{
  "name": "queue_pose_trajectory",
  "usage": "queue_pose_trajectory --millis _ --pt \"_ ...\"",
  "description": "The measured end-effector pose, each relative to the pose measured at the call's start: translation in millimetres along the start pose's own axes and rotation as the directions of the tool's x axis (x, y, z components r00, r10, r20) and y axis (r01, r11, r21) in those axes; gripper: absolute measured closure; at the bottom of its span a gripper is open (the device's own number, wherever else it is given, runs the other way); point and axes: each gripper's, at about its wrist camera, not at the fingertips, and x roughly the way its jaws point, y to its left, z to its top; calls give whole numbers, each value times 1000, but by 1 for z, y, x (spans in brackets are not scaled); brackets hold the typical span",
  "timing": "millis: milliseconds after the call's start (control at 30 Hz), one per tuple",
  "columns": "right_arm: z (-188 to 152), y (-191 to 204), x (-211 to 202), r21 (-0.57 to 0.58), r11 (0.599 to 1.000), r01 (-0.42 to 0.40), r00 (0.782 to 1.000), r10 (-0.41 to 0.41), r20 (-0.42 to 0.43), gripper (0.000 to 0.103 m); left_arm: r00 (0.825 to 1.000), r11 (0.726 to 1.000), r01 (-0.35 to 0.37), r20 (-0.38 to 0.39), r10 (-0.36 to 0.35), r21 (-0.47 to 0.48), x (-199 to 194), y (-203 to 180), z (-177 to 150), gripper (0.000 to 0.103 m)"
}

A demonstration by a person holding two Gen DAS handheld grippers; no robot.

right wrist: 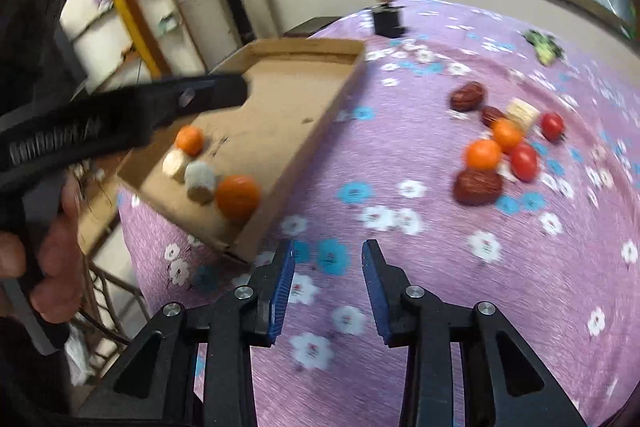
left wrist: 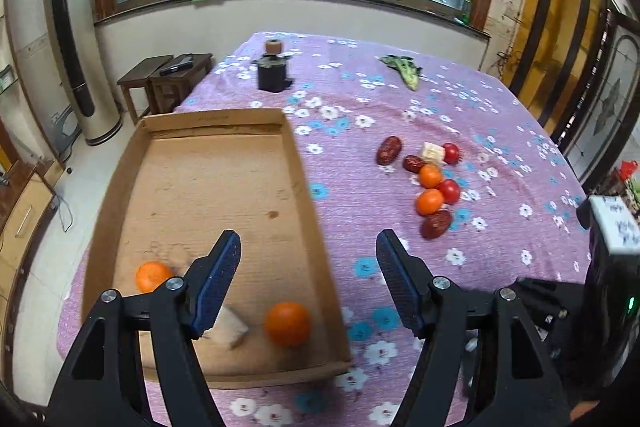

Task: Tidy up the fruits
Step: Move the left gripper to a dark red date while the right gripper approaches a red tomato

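A shallow cardboard box (left wrist: pixel 308 163) lies on the purple flowered tablecloth (left wrist: pixel 360 131). In it are two oranges (left wrist: pixel 288 323) (left wrist: pixel 152 275) and a pale chunk (left wrist: pixel 230 327). My left gripper (left wrist: pixel 308 279) is open and empty above the box's right wall. To the right on the cloth lies a cluster: two oranges (left wrist: pixel 430 202), red dates (left wrist: pixel 389 150), red tomatoes (left wrist: pixel 450 191) and a pale chunk (left wrist: pixel 433 151). In the right wrist view my right gripper (right wrist: pixel 328 291) is open and empty above bare cloth, near the box (right wrist: pixel 304 123) and short of the cluster (right wrist: pixel 484 155).
A black cup with a cork-like lid (left wrist: pixel 273 71) stands at the table's far side. A green leafy vegetable (left wrist: pixel 404 71) lies far right. Wooden stools (left wrist: pixel 168 79) and a tall air conditioner (left wrist: pixel 72 31) stand left of the table. The left gripper's body (right wrist: pixel 120 119) crosses the right wrist view.
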Motion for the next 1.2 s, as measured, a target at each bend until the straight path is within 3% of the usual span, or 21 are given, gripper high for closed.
queue_pose_trajectory --millis 300,700,1000,1200 --pt "-11 -64 -28 132 987 92 995 -96 22 65 995 994 87 -48 -84 73 19 -54 1 33" --pt "-1 -102 -35 178 978 112 991 -122 45 66 984 984 137 -128 -122 117 47 -91 -3 33" --pt "35 -127 -3 173 981 90 995 -94 18 67 976 978 141 -185 -112 154 89 -110 -3 33" --pt "55 -138 36 172 981 85 996 -80 -35 67 961 970 182 -238 -140 164 121 -121 -5 34"
